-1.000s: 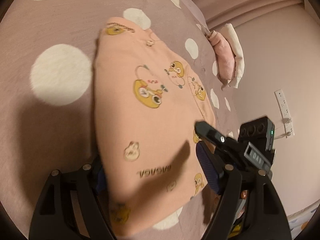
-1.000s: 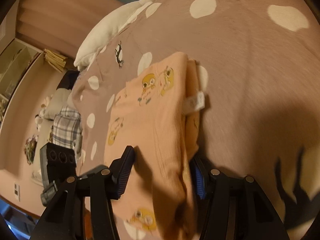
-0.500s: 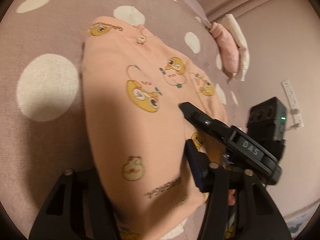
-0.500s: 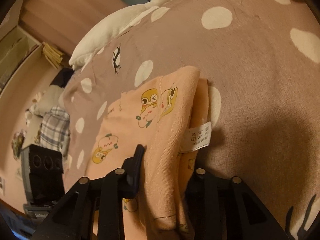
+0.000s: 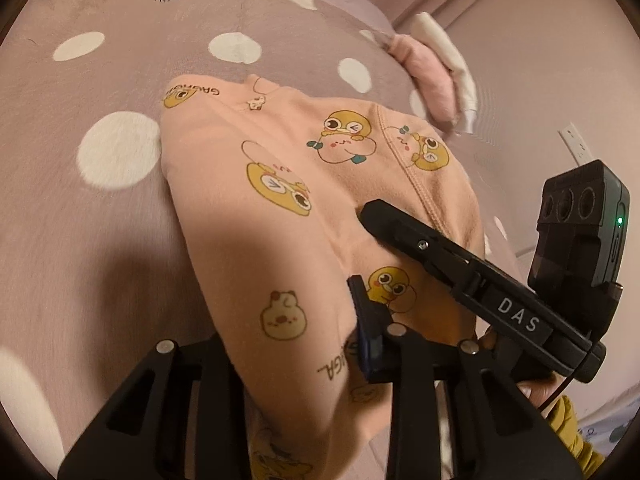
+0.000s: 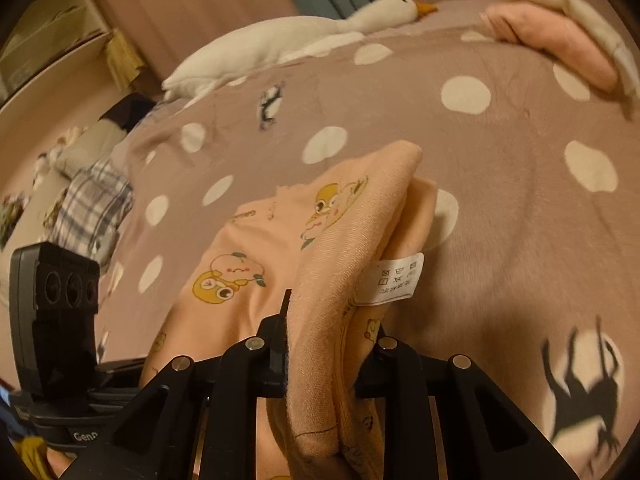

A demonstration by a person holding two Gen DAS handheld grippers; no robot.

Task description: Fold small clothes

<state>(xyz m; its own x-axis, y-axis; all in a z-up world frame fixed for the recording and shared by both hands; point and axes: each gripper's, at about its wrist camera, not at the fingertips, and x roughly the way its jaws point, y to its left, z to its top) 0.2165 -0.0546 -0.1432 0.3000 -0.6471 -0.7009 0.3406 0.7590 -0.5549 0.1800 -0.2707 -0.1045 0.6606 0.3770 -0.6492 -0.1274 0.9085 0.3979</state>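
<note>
A small peach garment (image 5: 280,208) with yellow cartoon chicks lies folded on a mauve polka-dot bedspread (image 5: 80,240). My left gripper (image 5: 288,344) is shut on its near edge; the cloth drapes over the left finger and hides it. My right gripper (image 6: 324,344) is shut on the folded right edge of the same garment (image 6: 256,252), with a white care label (image 6: 394,278) hanging out. The right gripper (image 5: 460,256) also shows in the left wrist view, lying across the cloth. The near part of the garment is lifted between both grippers.
A folded pink and white pile (image 5: 436,76) lies at the bed's far right by the wall. A white goose plush (image 6: 288,44) lies at the back. A plaid item (image 6: 88,208) sits off the bed's left side.
Both grippers have closed on the garment's near edge and lifted it toward the cameras. The views tilted up, showing more of the far bed.
</note>
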